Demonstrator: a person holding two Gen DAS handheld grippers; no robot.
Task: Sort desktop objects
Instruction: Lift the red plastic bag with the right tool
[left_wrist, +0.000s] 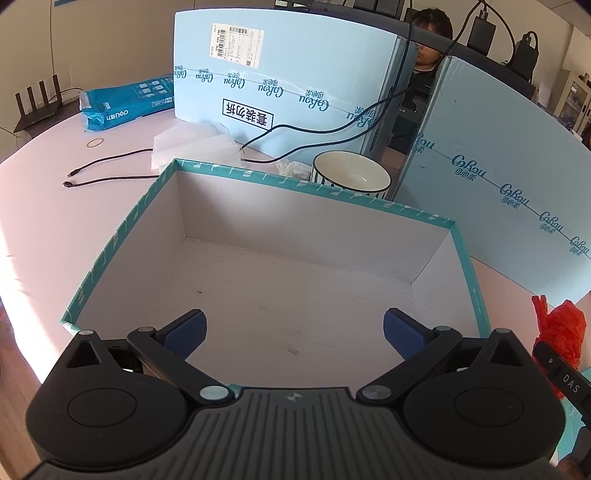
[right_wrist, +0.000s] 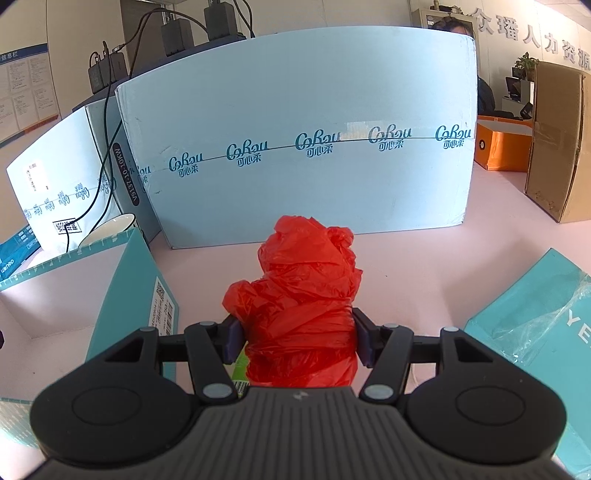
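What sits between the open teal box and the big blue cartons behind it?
In the left wrist view, a striped bowl and crumpled white paper sit between the teal box and the blue cartons, with black cables trailing down there.

Both views are bright and sharp, lit evenly, with soft shadows. Fisheye bending curves the edges, and dark vignetting fills every corner.
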